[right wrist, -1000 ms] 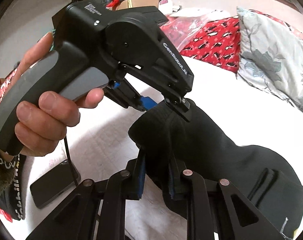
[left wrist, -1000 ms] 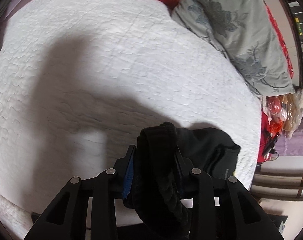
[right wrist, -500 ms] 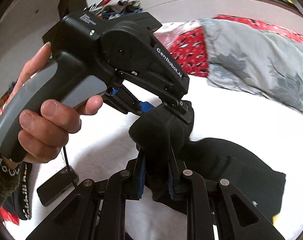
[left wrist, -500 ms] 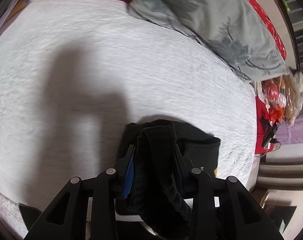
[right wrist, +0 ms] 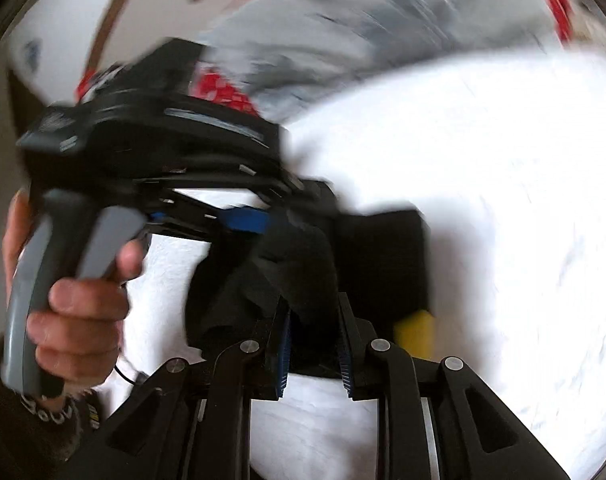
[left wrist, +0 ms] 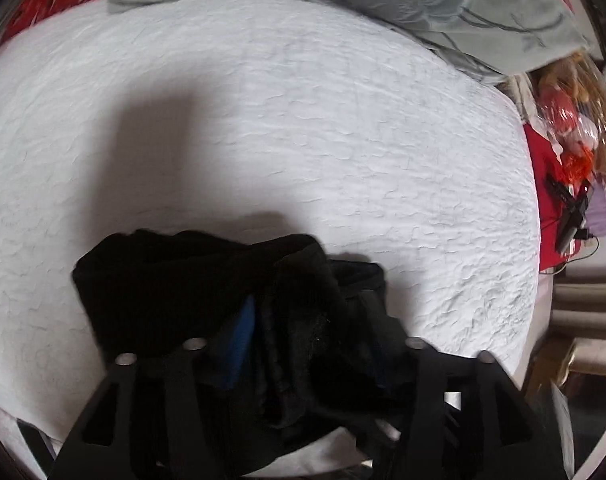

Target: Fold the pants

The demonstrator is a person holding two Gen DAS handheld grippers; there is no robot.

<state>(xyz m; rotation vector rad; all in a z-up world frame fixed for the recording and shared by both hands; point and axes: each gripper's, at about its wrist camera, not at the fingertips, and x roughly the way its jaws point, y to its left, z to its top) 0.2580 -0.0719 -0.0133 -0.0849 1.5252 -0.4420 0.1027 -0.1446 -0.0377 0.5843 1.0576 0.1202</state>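
Both grippers work over the white bedspread [left wrist: 343, 128], where the black pants [left wrist: 175, 284] lie bunched at its near edge. Left gripper [left wrist: 303, 320]: its jaws have just been opening, standing apart with the cloth loose between them. Right gripper [right wrist: 313, 320]: clamped on a fold of the pants, just beside the left one, so it seems the nearer hand for laying the fold flat.
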